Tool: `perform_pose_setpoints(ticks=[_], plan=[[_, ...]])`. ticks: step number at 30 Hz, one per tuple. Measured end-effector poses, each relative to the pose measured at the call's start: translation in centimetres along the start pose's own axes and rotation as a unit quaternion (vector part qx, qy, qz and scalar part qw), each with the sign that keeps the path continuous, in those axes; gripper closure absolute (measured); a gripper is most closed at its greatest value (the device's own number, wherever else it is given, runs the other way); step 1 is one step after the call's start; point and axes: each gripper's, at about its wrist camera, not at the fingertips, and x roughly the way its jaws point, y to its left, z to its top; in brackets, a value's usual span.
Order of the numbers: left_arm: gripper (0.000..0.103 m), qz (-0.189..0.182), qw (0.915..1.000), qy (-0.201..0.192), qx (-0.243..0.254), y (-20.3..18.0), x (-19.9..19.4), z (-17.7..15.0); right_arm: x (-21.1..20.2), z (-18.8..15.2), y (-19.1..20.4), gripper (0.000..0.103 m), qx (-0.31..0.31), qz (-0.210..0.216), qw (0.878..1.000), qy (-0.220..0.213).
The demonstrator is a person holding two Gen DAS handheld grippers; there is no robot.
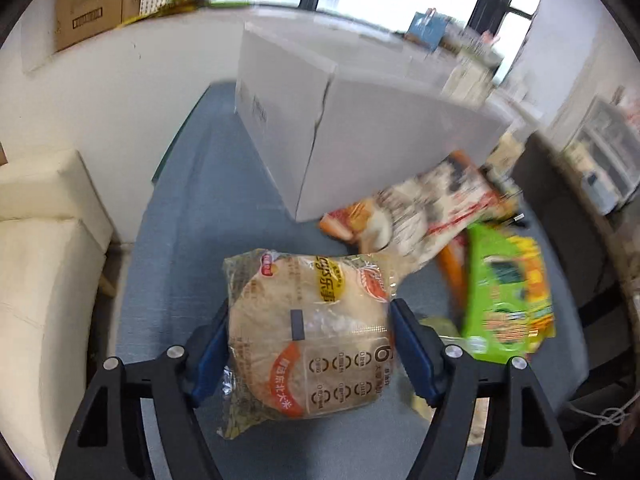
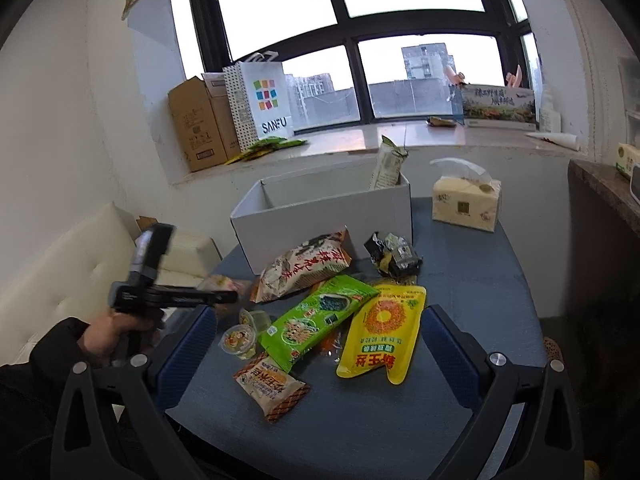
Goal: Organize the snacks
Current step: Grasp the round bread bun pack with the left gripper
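Two claws are in play, and they stand differently. Your left claw (image 1: 309,308) is closed on a round rice cracker packet (image 1: 308,340): its blue pads (image 1: 212,344) touch the packet on both sides, and the crinkled wrapper edge spills past the left pad. The packet is at the near left part of the blue worktop (image 2: 460,320), in front of the white box (image 2: 320,216) and apart from it. Your right claw (image 2: 316,314) stands wide open with nothing between its fingers, hovering over the pile of snacks in the middle of the worktop. That pile holds a green packet (image 2: 316,316) lying slantwise, with a yellow pouch (image 2: 380,332) just beside it on the right. A white-and-orange bag (image 2: 300,270) lies behind them, its far end touching the front wall of the box. Two small jelly cups (image 2: 238,340) sit left of the green packet, a little checkered biscuit packet (image 2: 272,388) lies nearest you, and a dark crumpled wrapper (image 2: 392,256) rests near the box's right corner. The box is open at the top, and one pale bag (image 2: 388,164) stands upright in its far right corner — the rest of the inside is hidden from you. A tissue pack (image 2: 466,204) sits on the worktop to the right of the box, well apart from the snacks. From the right wrist view you can see your left hand (image 2: 108,332), in a dark sleeve, holding its tool at the left edge of the worktop — beside a cream sofa (image 2: 80,248).
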Motion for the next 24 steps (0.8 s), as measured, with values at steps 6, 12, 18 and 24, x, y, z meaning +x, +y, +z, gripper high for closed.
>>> perform_pose_setpoints(ticks=[6,12,18,24], plan=[[0.024,-0.042,0.9966,-0.07,0.007,-0.3,-6.4,-0.2,2.6,-0.6,-1.5,0.0,0.029,-0.023,0.999,0.04],[0.024,-0.065,0.9927,-0.101,0.015,-0.7,-9.9,-0.4,7.7,-0.3,-1.7,0.0,0.074,0.03,0.992,0.101],[0.024,-0.077,0.9921,-0.096,0.023,-1.8,-9.2,-1.0,15.0,-0.8,-2.3,0.0,0.129,0.026,0.977,0.17],[0.024,-0.084,0.9913,-0.097,0.029,-2.3,-8.9,-1.3,18.8,-0.5,0.5,0.0,0.088,-0.029,0.977,0.191]])
